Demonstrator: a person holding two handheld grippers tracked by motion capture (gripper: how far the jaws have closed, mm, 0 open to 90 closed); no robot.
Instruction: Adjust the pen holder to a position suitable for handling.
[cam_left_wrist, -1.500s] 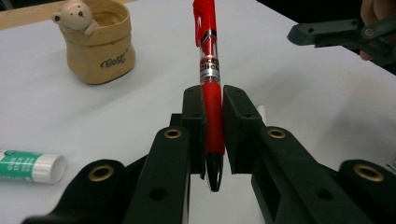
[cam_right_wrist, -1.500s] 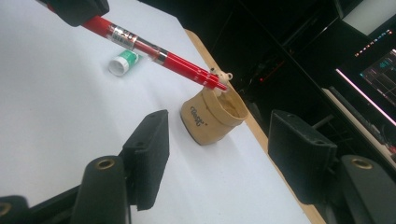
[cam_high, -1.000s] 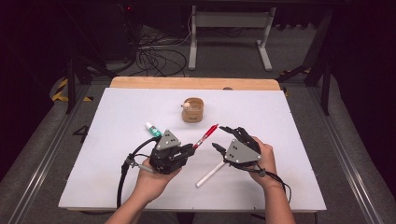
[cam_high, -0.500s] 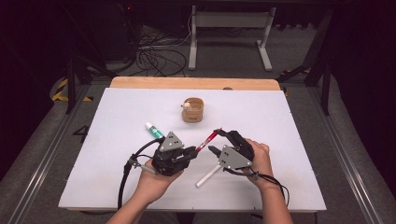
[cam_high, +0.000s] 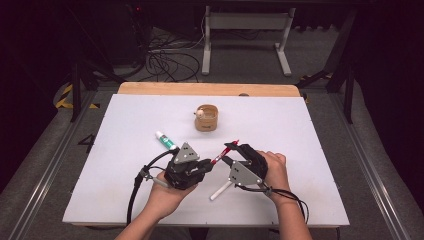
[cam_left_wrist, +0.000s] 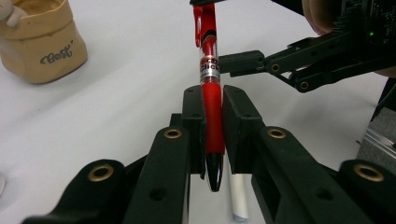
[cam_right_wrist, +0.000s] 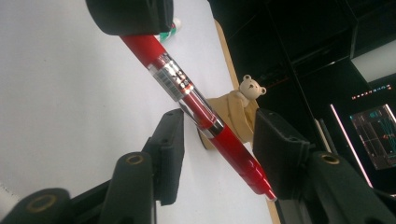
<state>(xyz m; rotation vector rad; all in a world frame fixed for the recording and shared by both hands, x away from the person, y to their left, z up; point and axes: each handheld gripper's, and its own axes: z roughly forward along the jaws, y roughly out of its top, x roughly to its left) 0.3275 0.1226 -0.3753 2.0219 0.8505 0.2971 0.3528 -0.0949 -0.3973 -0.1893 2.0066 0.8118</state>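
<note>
left gripper (cam_left_wrist: 212, 121): I see jaws clamped on red pen (cam_left_wrist: 211, 88)
right gripper (cam_right_wrist: 217, 144): jaws apart around pen's clip end; contact unclear
table (cam_high: 125, 130): cloth pouch (cam_high: 206, 118); white marker (cam_high: 220, 190)

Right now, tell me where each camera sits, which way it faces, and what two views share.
High view: above the person's side, looking forward and down at the white table; forearms, both hands and both grippers show.
Left gripper view: rides the left gripper, looking along its jaws shut on the red pen.
Right gripper view: rides the right gripper, jaws open either side of the pen.
Both gripper views share the pen and the tan cup.
</note>
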